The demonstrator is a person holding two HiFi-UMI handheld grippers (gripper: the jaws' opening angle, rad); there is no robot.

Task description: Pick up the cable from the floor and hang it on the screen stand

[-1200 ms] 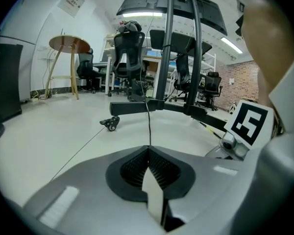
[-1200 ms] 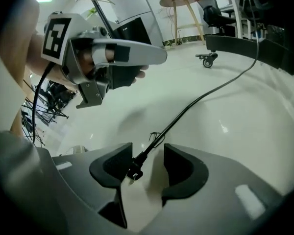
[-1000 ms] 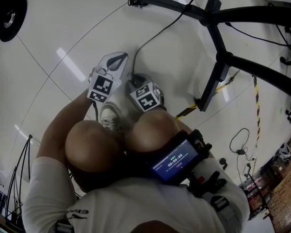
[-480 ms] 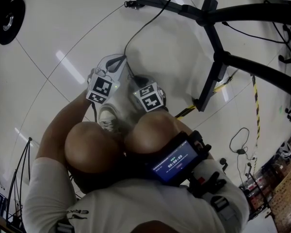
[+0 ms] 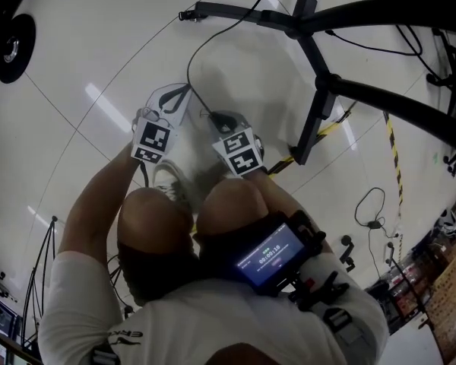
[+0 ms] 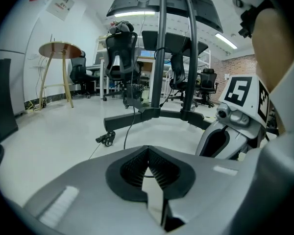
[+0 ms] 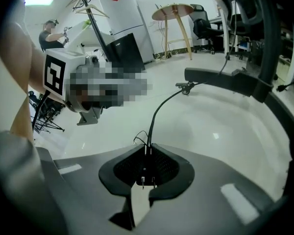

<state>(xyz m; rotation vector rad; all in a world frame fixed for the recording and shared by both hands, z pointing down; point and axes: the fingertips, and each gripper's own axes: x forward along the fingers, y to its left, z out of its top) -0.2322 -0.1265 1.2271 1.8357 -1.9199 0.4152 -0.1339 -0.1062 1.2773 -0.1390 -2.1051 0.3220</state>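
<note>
One end of the black cable [image 7: 159, 109], the pronged plug, sits clamped in the right gripper [image 7: 148, 166], whose jaws have just been closing on it. The rest arches down to the pale floor [image 7: 220, 131] and runs toward the screen stand [image 7: 225, 81]. Just beside it, the left gripper [image 6: 148, 154] has its jaws pressed together.

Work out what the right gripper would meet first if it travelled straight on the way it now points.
Probably the pale glossy floor, short of the black metal stand leg, though depth is unclear. The right gripper has just been closing its fingers, which pinch the thin black cable.
</note>
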